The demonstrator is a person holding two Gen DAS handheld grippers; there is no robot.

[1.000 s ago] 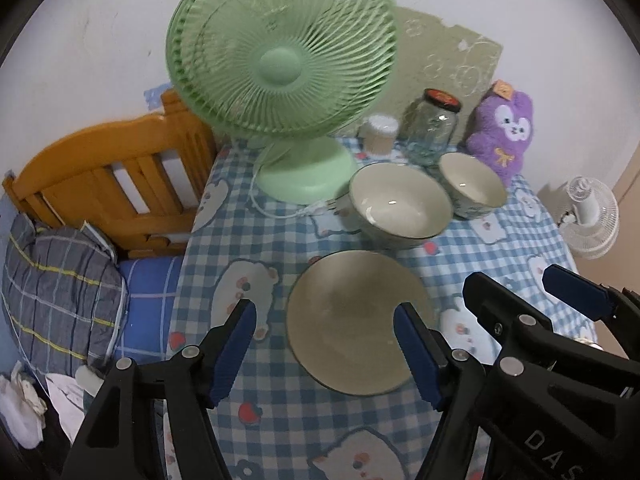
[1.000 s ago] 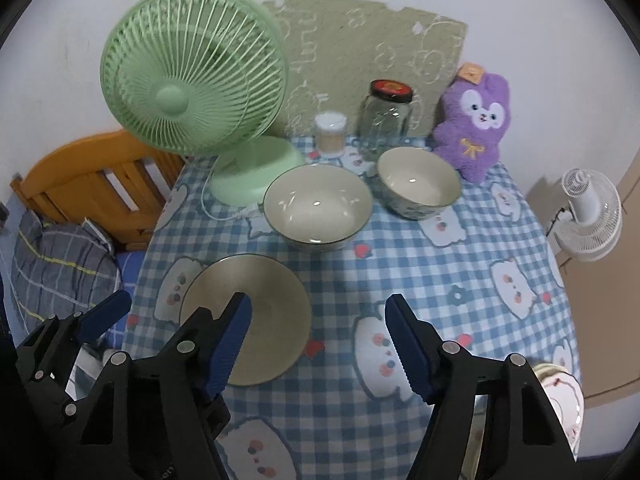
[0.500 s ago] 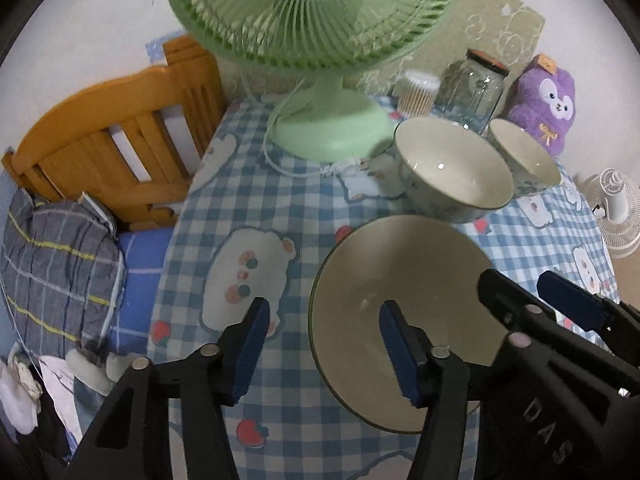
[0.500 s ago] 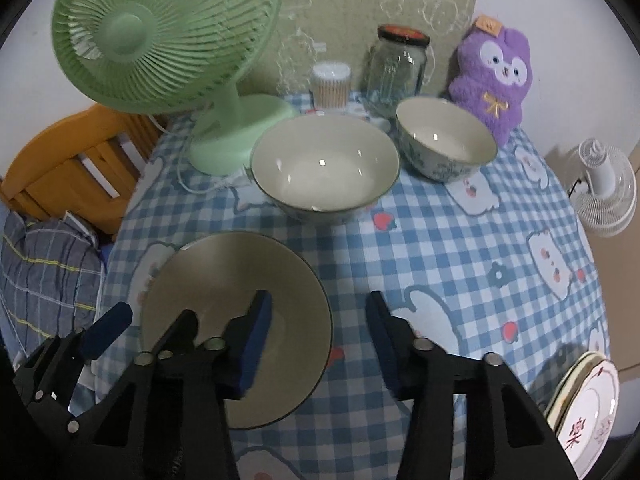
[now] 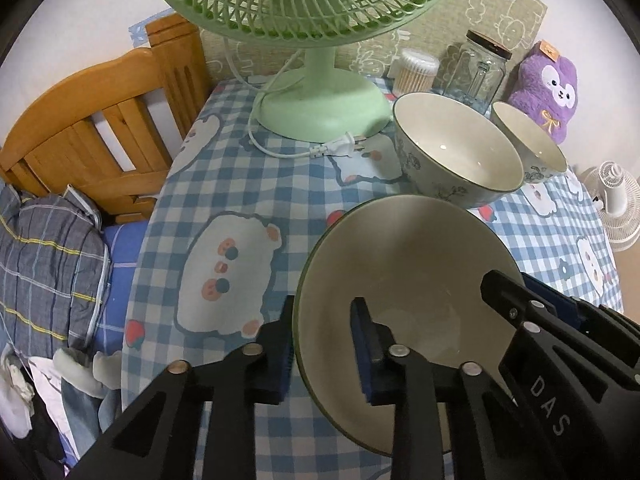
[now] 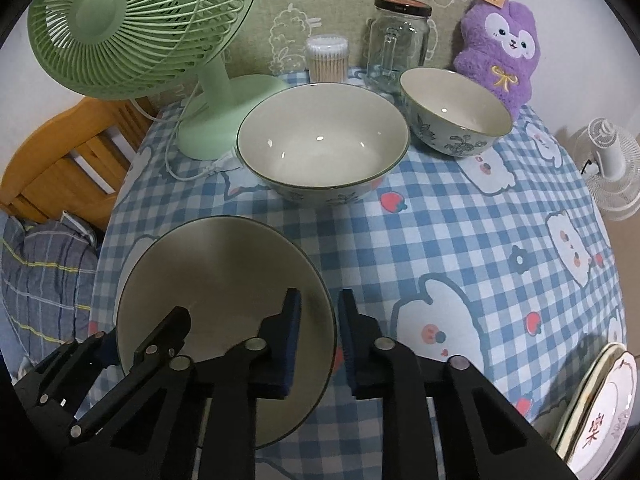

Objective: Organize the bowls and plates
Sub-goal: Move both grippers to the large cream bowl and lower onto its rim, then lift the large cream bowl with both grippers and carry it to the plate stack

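Plate [image 5: 404,276] is sitting on the checked tablecloth [image 5: 224,184], its left rim going between the closing left gripper [image 5: 322,344] jaws, its right rim pinched by the right gripper [image 6: 320,332]. Crowding at twelve o'clock are the large bowl [image 6: 322,144], small bowl [image 6: 456,112] and green fan [image 6: 132,28].

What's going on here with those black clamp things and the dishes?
A person is tidying dishes with two hand-held grippers. Both straddle the rim of the shallow plate on the checked tablecloth: the left gripper on its left edge, its jaws closing, the right gripper shut on its right edge. The plate sits flat. Behind it stand a large bowl and a small bowl, untouched. More plates are stacked at the table's right edge.
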